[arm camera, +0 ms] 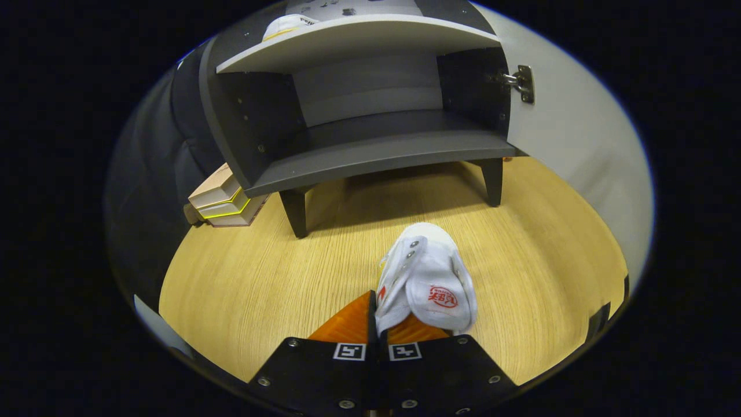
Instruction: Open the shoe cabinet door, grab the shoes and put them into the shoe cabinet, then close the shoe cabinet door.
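The gripper (379, 324) is holding a white shoe (427, 278), its two fingers drawn narrow and pinching the shoe's side wall between them, near the heel opening. The shoe is pointing away from the fingers, toe toward the cabinet, and is hanging over the wooden floor (243, 289). A red printed logo (443, 297) is showing on the insole at the heel; its characters are too small to read. Metal eyelets are lining the upper, and a bit of red is peeking out at the side beside the fingers. The floor is running pale yellow with a fine grain. Beyond the shoe, the dark grey shoe cabinet (370, 156) is standing on short tapered legs, its compartment open, with a light shelf board above. Its pale door (579, 150) is swinging wide on the right, hung on a metal hinge (521, 82). A second white shoe (286, 26) is resting on the upper shelf. Beside the cabinet's left leg, a stack of boxes (223, 200) is lying on the floor.
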`<state>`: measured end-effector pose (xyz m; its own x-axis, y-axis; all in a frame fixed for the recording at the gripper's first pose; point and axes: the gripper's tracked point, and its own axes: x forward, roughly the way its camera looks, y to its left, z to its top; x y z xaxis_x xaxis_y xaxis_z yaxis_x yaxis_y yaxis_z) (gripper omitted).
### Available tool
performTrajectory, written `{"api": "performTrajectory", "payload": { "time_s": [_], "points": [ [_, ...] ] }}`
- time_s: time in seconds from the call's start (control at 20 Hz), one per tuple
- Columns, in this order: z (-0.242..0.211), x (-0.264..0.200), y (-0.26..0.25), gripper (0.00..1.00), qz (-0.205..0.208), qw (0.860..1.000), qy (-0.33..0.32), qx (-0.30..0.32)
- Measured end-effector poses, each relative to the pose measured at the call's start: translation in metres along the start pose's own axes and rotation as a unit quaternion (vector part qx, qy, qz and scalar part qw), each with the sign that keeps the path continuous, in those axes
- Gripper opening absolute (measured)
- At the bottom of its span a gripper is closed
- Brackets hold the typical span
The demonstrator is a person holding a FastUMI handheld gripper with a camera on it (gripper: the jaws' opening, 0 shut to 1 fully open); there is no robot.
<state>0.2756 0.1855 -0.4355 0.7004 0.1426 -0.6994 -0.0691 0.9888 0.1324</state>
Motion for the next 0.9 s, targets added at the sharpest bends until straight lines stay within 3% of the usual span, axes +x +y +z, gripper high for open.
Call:
{"api": "performTrajectory", "payload": {
  "time_s": [0.9],
  "points": [
    [0.13,-0.137,0.015,0.0,-0.004,0.993,-0.11,-0.043]
  ]
}}
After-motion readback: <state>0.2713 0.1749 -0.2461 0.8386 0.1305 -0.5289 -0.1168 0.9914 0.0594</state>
